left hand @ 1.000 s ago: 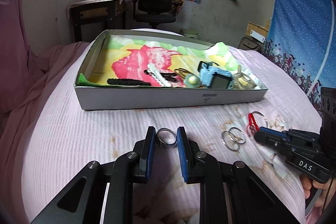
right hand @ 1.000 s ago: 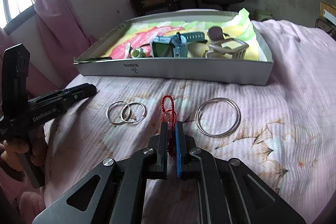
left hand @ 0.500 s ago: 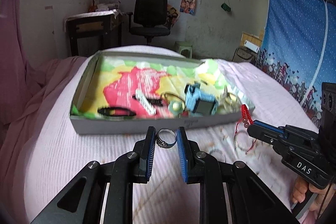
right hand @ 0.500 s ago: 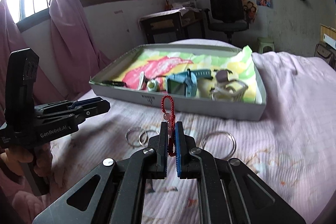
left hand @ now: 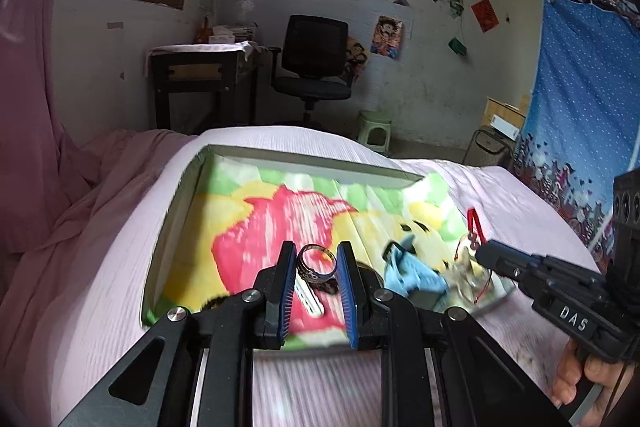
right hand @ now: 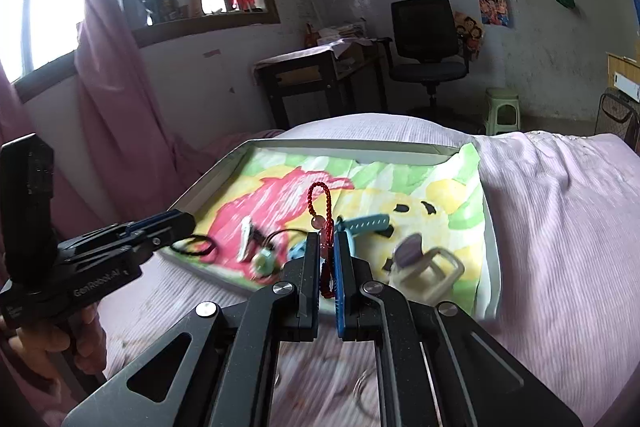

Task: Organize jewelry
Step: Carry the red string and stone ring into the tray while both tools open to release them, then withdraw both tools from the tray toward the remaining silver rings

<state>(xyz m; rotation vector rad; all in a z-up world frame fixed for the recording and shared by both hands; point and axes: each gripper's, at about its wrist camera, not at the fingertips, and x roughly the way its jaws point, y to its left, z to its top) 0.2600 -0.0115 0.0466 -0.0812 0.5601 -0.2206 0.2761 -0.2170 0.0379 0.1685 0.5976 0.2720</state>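
My left gripper (left hand: pixel 317 254) is shut on a silver ring (left hand: pixel 316 264), held above the near part of the shallow box (left hand: pixel 176 203). My right gripper (right hand: pixel 327 241) is shut on a red cord charm (right hand: pixel 320 203) whose loop stands up above the fingertips. It hovers over the box's near edge (right hand: pixel 208 271). In the left wrist view the right gripper (left hand: pixel 486 253) comes in from the right with the red cord (left hand: pixel 474 223). In the right wrist view the left gripper (right hand: pixel 180 223) reaches in from the left. Both views are blurred low down.
The box holds a blue watch (right hand: pixel 360 223), a white hair clip (left hand: pixel 310 297), a black hair tie (right hand: pixel 194 247), a green bead (right hand: pixel 262 261) and a beige buckle (right hand: pixel 432 267). Silver rings (right hand: pixel 368 383) lie on the pink bedspread (right hand: pixel 560 227). A desk (left hand: pixel 204 67) and office chair (left hand: pixel 314 67) stand behind.
Both grippers rose from the bedspread and moved forward toward the box, the left carrying the silver ring, the right carrying the red cord charm. The bangles stayed on the bed.
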